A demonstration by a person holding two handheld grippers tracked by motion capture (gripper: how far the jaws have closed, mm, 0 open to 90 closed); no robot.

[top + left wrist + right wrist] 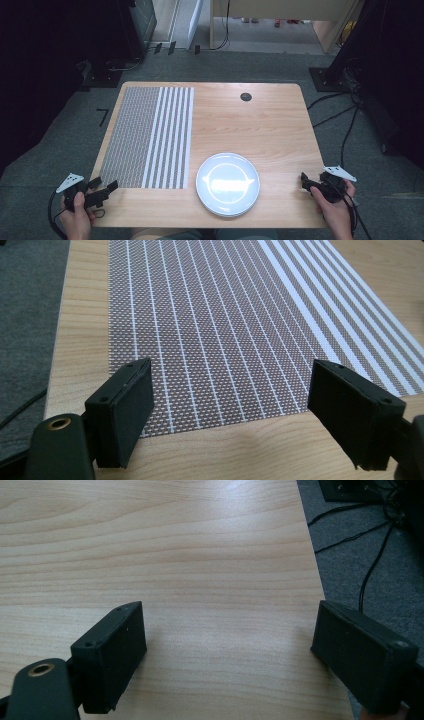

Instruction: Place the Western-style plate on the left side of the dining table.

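Both grippers idling wide open, holding nothing: left gripper [102, 190] nearing placemat [150, 135] corner, right gripper [306, 181] beside plate [227, 183]. Next probably: grasp the mat's edge.

A light wood-grain tabletop [260, 120] stands on grey carpet floor [60, 125]. A small round black grommet [245, 96] sits near its far edge. Black cables [345, 120] trail over the carpet to the right, beside a dark stand base [325, 80]. To the far left, dark equipment [135, 25] rises in shadow, with more cables at its foot. Beyond the table, pale wooden furniture [280, 15] stands on a lighter floor. Soft overhead light leaves a sheen on the wood in the right gripper view.
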